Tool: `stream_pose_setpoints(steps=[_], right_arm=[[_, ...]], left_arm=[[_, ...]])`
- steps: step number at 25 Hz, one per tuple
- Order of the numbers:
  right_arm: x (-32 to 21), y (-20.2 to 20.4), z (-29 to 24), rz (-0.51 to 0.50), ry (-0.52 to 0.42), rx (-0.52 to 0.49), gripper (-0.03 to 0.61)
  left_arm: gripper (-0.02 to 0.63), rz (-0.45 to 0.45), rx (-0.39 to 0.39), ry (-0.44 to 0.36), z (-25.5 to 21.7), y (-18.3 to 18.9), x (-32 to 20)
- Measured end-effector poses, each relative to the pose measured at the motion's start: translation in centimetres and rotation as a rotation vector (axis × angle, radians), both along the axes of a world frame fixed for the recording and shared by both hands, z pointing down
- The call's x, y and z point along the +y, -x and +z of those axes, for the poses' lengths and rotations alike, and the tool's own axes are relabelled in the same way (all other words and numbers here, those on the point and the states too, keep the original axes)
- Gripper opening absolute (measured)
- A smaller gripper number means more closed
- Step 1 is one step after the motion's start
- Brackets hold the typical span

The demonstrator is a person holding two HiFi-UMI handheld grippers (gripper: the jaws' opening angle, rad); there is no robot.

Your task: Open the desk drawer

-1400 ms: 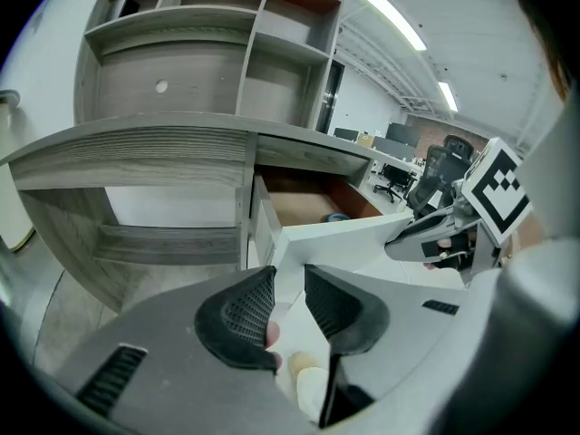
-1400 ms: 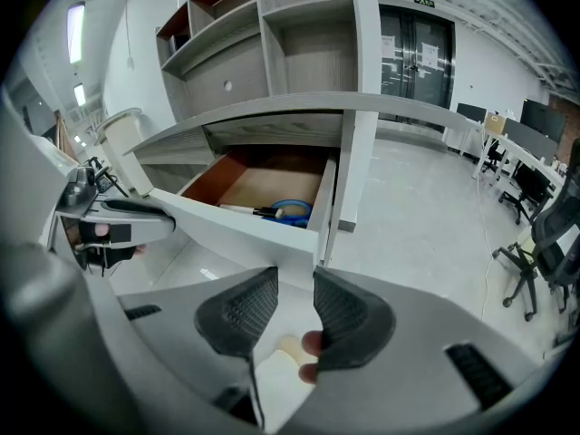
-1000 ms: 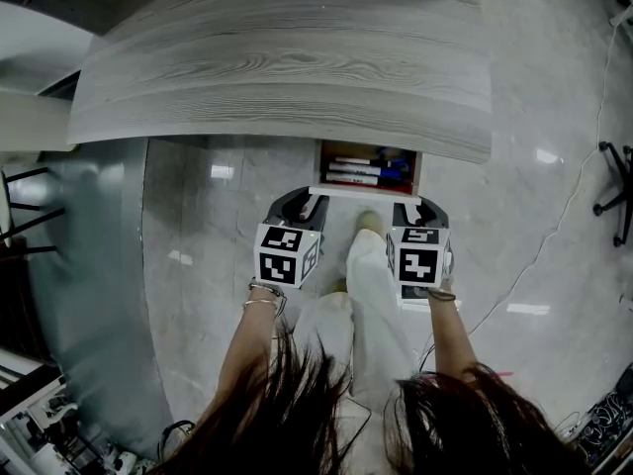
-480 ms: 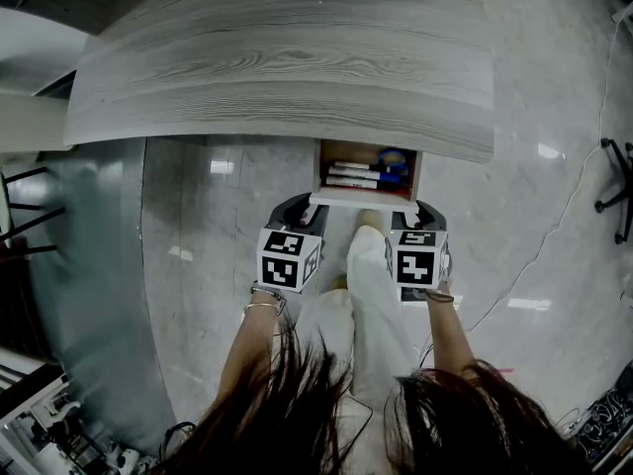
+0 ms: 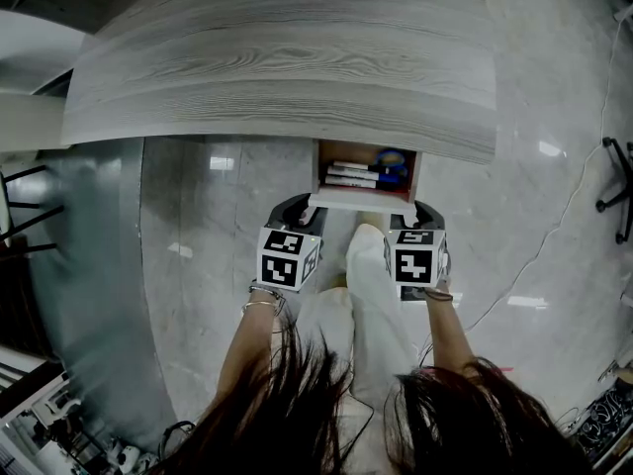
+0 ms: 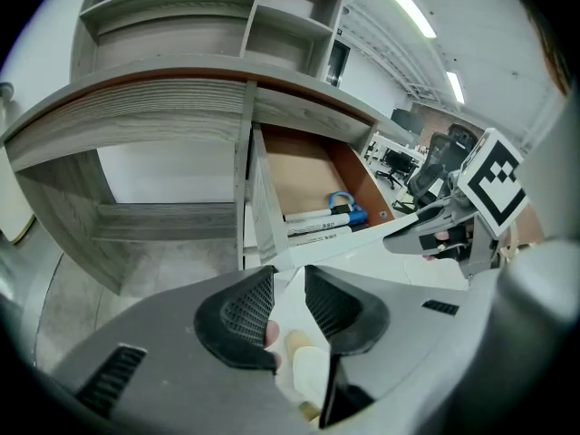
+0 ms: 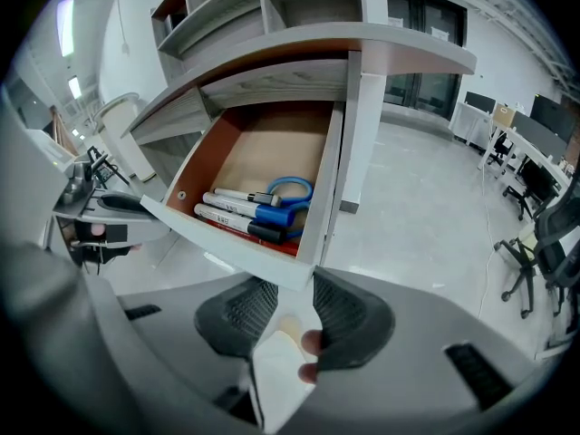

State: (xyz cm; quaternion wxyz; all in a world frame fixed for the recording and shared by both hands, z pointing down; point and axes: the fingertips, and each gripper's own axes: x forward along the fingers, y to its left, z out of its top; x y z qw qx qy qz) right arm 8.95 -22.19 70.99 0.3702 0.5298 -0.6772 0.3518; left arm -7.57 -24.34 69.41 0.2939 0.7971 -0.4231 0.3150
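Our left gripper (image 6: 288, 275) and right gripper (image 7: 295, 285) each pinch a front corner of the drawer (image 7: 265, 163) between their jaws. It stands open under the worktop (image 5: 277, 77), with markers (image 7: 237, 216) inside.

Glossy grey marble floor (image 5: 198, 265), open shelving (image 6: 208, 12) above, ceiling strip lights (image 6: 403, 3), office chairs (image 7: 544, 243) beyond

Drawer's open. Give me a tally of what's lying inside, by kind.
Markers: 3
Blue-looped item, possibly scissors: 1
Total: 4 in the drawer
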Motion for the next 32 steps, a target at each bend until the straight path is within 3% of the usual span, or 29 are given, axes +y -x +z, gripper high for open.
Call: stream_pose_setpoints(steps=[32], right_arm=[[1.2, -0.6, -0.9, 0.040, 0.029, 0.008, 0.115]], left_arm=[[0.109, 0.018, -0.009, 0.020, -0.2, 0.9, 3.2]])
